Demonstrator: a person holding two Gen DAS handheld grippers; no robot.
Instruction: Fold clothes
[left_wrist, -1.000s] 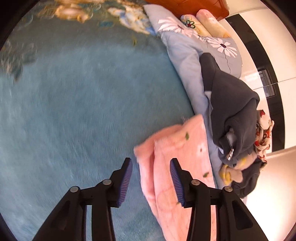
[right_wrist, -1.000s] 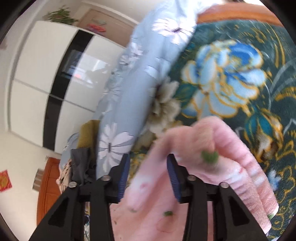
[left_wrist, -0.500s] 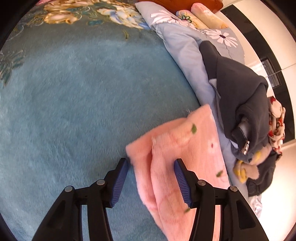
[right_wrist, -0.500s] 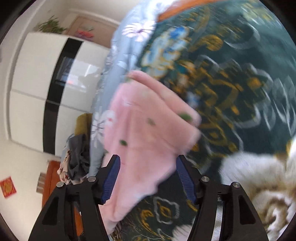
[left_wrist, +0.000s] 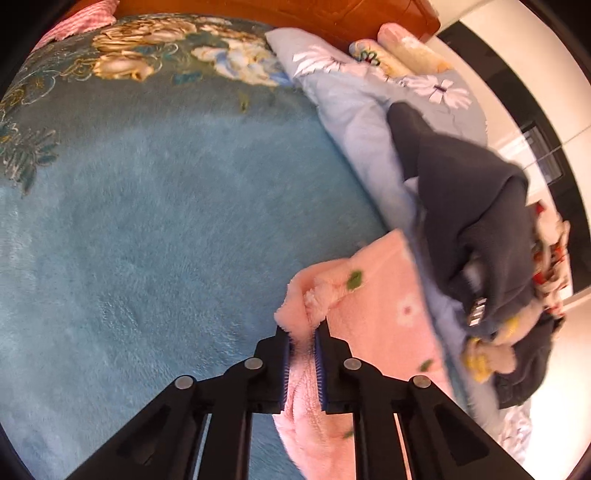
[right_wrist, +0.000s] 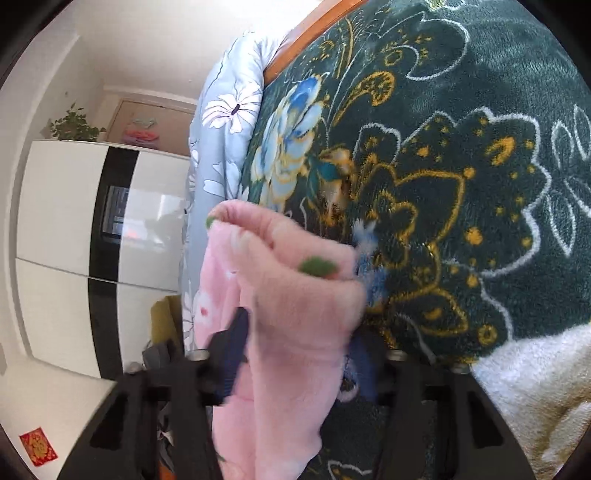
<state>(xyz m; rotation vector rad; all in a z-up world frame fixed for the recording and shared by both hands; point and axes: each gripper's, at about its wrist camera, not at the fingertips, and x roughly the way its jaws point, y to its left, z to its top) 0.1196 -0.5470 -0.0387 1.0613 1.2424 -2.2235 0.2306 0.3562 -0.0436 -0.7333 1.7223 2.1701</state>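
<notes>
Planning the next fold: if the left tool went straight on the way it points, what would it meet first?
The pink fleece garment that the left tool is closing on; beyond its bunched edge probably the blue blanket, though depth is unclear.

We see the pink fleece garment (left_wrist: 373, 314), dotted with green leaves and small flowers, lying folded in layers at the lower right of the left wrist frame and hanging bunched at lower centre (right_wrist: 288, 332) of the right wrist frame.
</notes>
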